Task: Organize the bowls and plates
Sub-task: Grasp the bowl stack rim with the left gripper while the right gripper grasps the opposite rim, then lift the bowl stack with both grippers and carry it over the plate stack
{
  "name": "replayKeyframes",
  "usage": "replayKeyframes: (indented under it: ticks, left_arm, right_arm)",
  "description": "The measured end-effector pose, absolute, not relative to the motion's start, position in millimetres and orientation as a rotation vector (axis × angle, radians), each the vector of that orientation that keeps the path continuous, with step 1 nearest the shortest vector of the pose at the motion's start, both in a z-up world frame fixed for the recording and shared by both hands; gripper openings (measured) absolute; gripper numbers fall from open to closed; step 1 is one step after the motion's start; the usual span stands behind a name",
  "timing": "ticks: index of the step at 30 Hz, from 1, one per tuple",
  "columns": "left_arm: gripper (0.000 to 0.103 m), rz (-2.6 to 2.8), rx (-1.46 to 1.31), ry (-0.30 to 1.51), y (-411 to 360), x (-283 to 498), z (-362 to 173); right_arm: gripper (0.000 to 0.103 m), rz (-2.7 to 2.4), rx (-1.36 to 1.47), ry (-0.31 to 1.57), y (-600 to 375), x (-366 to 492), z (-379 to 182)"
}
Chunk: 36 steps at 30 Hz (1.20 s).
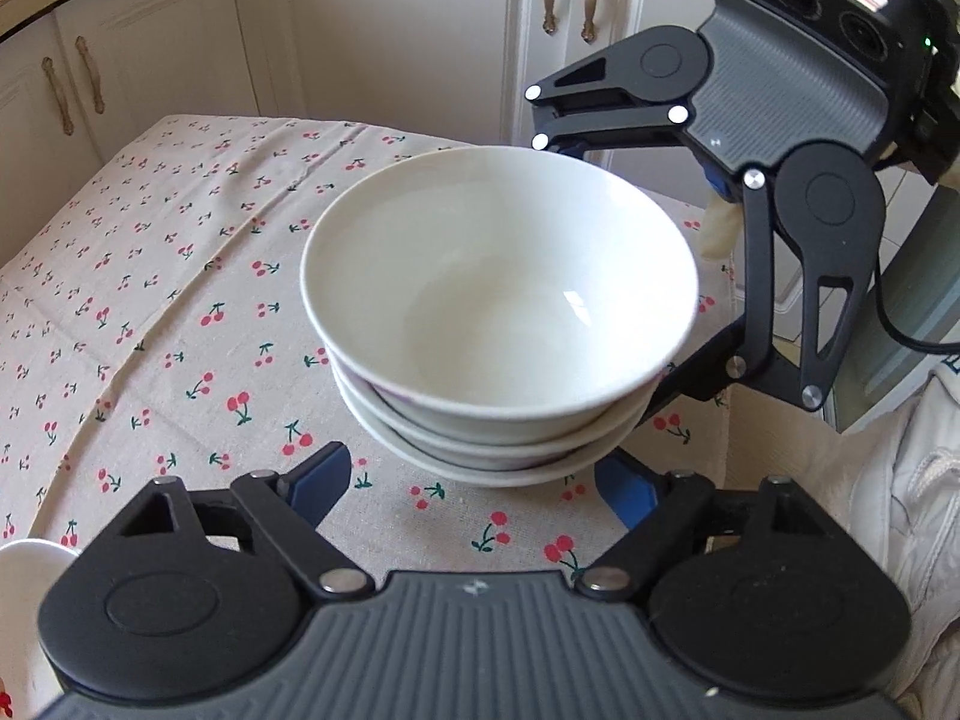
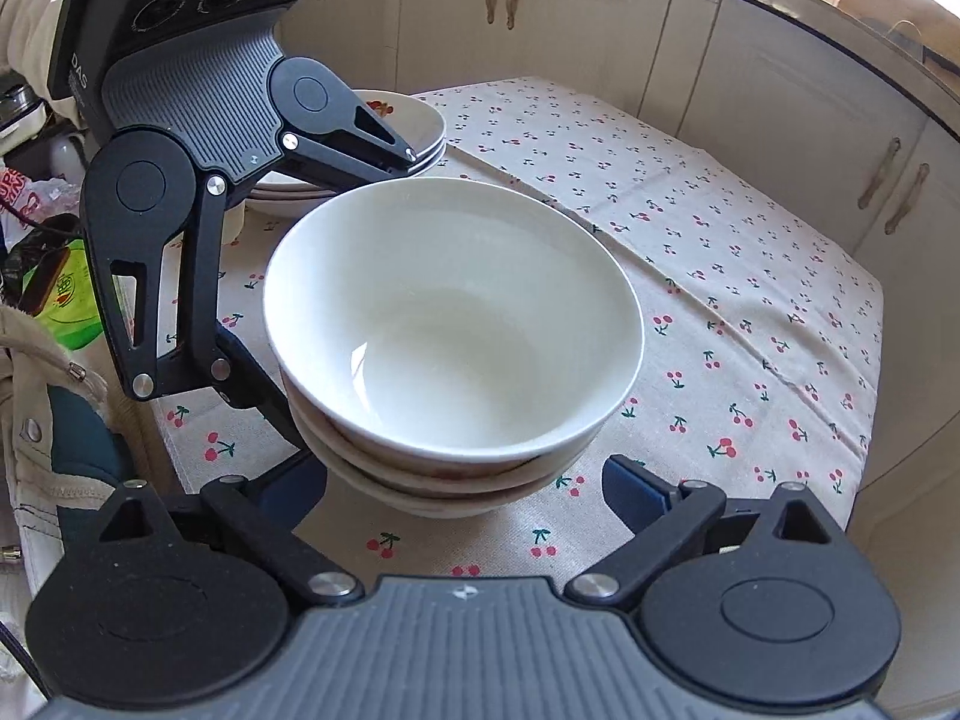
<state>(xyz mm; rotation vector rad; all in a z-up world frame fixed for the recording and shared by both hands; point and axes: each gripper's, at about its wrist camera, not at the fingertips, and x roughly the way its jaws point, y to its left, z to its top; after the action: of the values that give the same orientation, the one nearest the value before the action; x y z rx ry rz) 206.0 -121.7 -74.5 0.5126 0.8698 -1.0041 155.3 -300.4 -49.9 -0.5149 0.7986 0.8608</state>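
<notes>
A stack of three white bowls (image 1: 498,312) stands on the cherry-print tablecloth (image 1: 180,300); it also shows in the right wrist view (image 2: 450,324). My left gripper (image 1: 474,486) is open, its blue-padded fingers spread either side of the stack's near base. My right gripper (image 2: 465,492) is open too, fingers spread at the stack's base from the other side. Each gripper shows in the other's view, the right one (image 1: 606,276) at the stack's right, the left one (image 2: 354,306) at its left, fingertips hidden behind the bowls.
A pile of plates with a red print (image 2: 414,120) stands behind the left gripper. A white dish edge (image 1: 24,588) shows at bottom left. Cream cabinets (image 1: 390,30) surround the table. Clutter and a green packet (image 2: 66,300) lie off the table's left.
</notes>
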Motion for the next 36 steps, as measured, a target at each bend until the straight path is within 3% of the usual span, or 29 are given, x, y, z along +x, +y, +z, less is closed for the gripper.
replayKeyframes:
  ticks: [9,36]
  left_arm:
    - [0.078,-1.086,0.522,0.887,-123,212,-72]
    - [0.079,-1.14,0.582,0.943,-131,230,-77]
  right_arm:
    - [0.094,0.933,-0.536,0.826,-298,165,-47]
    - [0.092,0.957,-0.566,0.866,-292,171,-46]
